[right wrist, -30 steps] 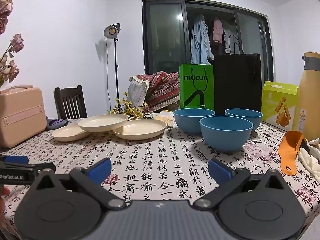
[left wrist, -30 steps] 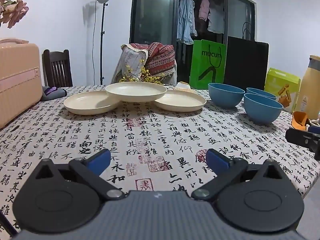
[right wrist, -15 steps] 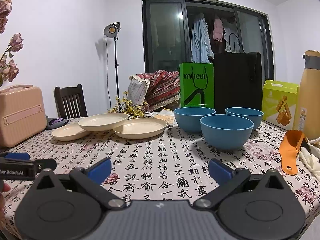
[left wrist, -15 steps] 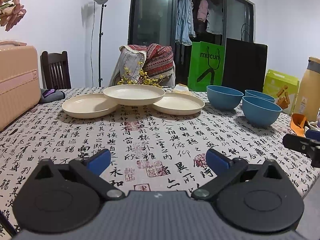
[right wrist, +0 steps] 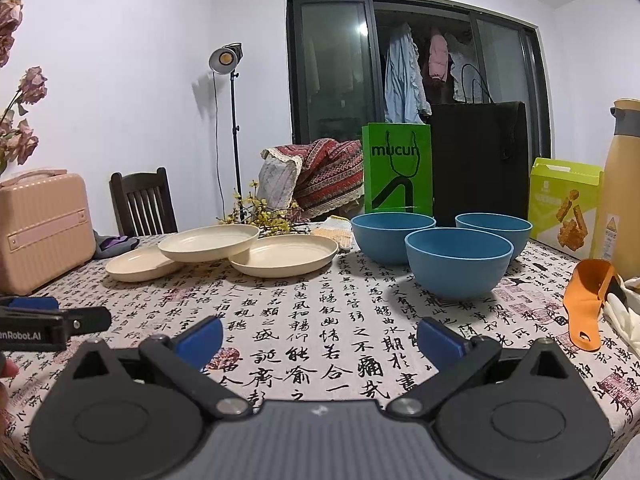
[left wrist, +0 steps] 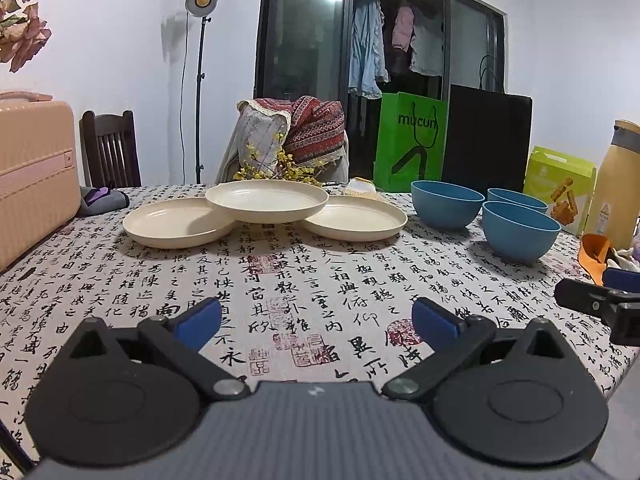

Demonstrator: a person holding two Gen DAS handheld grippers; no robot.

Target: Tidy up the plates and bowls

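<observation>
Three cream plates lie at the table's far side: a left plate (left wrist: 176,222), a right plate (left wrist: 354,218), and a middle plate (left wrist: 266,200) resting across both. Three blue bowls stand to their right: the nearest (right wrist: 458,260), one behind it on the left (right wrist: 392,236), one on the right (right wrist: 494,230). My left gripper (left wrist: 316,322) is open over the near tablecloth, holding nothing. My right gripper (right wrist: 318,338) is open too, well short of the nearest bowl. Each gripper's tip shows at the edge of the other's view.
A pink case (left wrist: 34,176) stands at the table's left. An orange scoop (right wrist: 586,300) and white gloves lie at the right, near a yellow bottle (right wrist: 624,184) and a green box (right wrist: 562,204). Green and black bags, chairs and a lamp stand behind the table (left wrist: 304,276).
Both grippers stay open. The views have shifted only slightly; plates and bowls have not moved.
</observation>
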